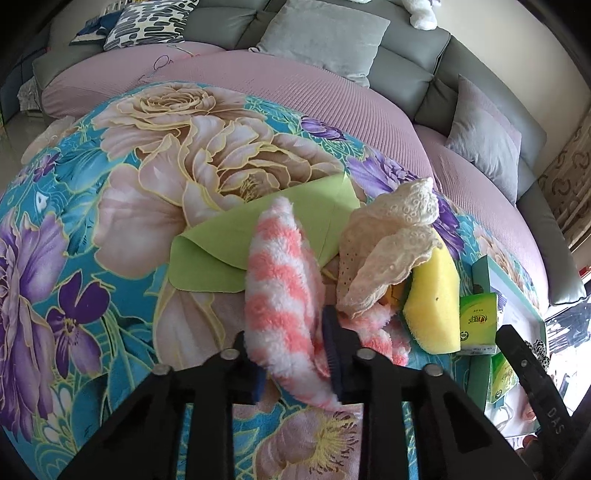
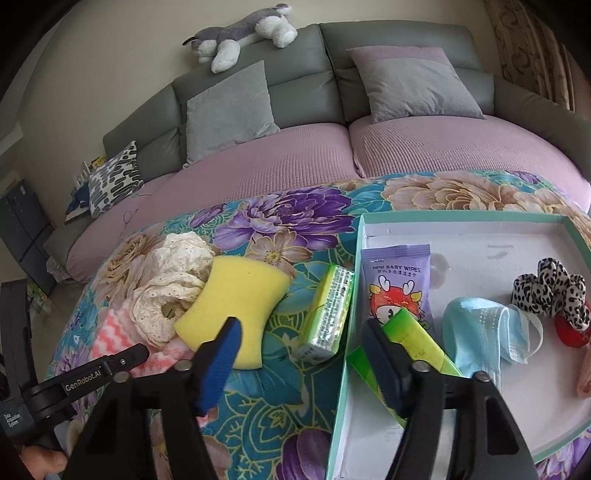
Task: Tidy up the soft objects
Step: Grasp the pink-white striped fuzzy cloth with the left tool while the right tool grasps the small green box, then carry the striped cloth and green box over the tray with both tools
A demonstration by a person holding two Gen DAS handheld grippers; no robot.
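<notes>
My left gripper is shut on a pink-and-white striped fluffy cloth, which stands up between the jaws above the floral blanket. Beside it lie a green cloth, a cream lace cloth and a yellow sponge. In the right wrist view my right gripper is open and empty, hovering over the left wall of the teal-rimmed tray. The sponge, the lace cloth and a green tissue pack lie just ahead of it on the blanket.
The tray holds a purple baby wipes pack, a green packet, a blue face mask and a leopard scrunchie. A sofa with grey cushions and a plush dog stands behind. The left gripper's body shows at the lower left.
</notes>
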